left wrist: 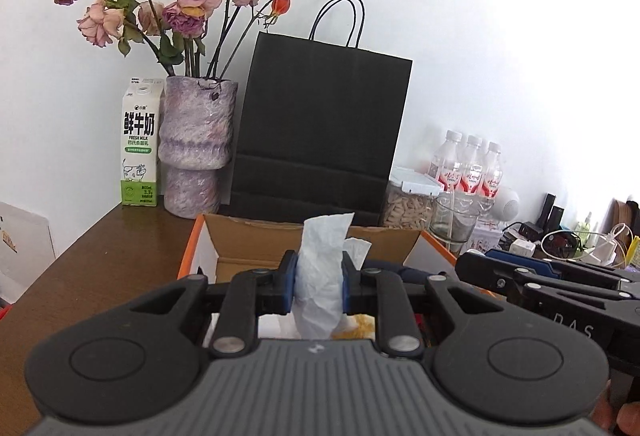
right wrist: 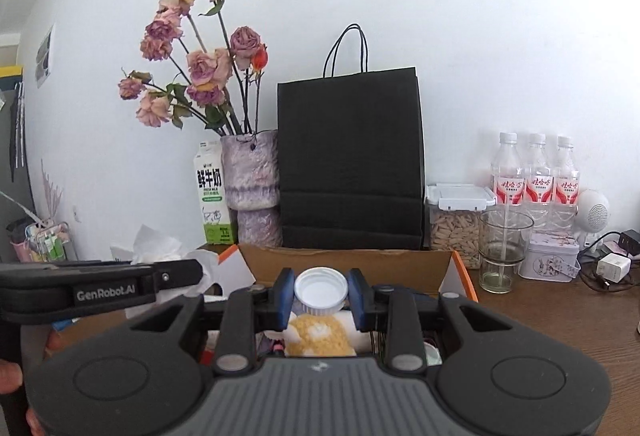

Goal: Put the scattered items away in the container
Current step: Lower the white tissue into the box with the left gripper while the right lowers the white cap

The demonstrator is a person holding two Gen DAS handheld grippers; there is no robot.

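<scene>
At the lower middle of the left wrist view, the left gripper [left wrist: 319,286] is clenching a crumpled white tissue [left wrist: 322,276] just in front of the open cardboard box [left wrist: 312,236]. At the lower middle of the right wrist view, the right gripper [right wrist: 321,294] is gripping a white bottle cap [right wrist: 321,290] by its sides, above the box's contents.

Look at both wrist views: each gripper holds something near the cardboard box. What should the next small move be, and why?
Probably carry both loads forward over the open cardboard box and release. The left gripper pinches a crumpled tissue; the right gripper clamps a white cap. Both are lifted items, and the box sits just ahead, already holding things.
</scene>
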